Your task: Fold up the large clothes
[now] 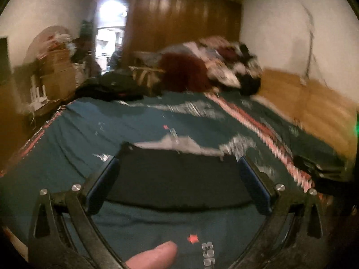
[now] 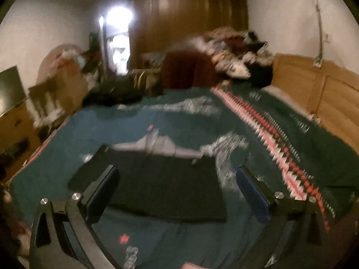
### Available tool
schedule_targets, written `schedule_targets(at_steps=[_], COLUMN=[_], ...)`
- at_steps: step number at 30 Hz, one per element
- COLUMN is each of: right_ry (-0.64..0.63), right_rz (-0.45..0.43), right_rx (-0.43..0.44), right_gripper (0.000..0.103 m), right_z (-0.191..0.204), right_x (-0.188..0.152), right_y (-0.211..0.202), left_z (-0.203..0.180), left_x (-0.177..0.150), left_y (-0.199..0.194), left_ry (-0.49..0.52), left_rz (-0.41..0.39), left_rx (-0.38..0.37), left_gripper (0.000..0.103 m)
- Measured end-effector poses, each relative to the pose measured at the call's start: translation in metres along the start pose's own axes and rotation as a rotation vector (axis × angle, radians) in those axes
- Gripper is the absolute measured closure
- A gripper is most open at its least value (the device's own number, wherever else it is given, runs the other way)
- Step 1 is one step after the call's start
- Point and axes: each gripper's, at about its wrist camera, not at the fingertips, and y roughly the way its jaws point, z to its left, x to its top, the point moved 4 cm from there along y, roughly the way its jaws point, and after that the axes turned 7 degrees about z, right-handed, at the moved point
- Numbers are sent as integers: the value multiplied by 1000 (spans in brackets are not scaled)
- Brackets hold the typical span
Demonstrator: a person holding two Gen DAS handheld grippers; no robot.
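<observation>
A: So how will that flat, dark folded fabric garment (image 1: 177, 177) handle?

B: Soft and limp, I'd judge, and light. It will sag and could unfold if lifted by one edge, so take it at both near corners or slide under the folded stack.

A: Left side first?

B: It lies on the teal patterned bedspread (image 1: 74, 130). The left gripper (image 1: 177, 168) hangs above it, jaws spread wide and empty, cloth showing between them but untouched.

A: And the right gripper (image 2: 177, 177)?

B: Same: wide apart, holding nothing, the garment below and slightly left of centre.
</observation>
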Motion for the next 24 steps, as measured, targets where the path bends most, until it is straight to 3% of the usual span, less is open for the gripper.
schedule_targets(at_steps=[3, 5, 7, 11, 24], right_ry=[4, 31, 40, 3, -32], right_rz=[85, 160, 178, 151, 69], right_rx=[-59, -59, -66, -161, -207], right_gripper=[0, 0, 0, 0, 0], right_z=[3, -1, -5, -4, 7], right_x=[-17, -30, -42, -55, -55], right_y=[5, 9, 10, 4, -25], left_z=[-13, -18, -22, -32, -50], left_x=[-15, -18, -19, -23, -29], left_y=[0, -7, -10, -18, -25], left_ry=[17, 35, 49, 46, 73], left_rz=[76, 77, 79, 84, 57], left_rx=[58, 98, 132, 178, 189], left_gripper=[0, 0, 0, 0, 0])
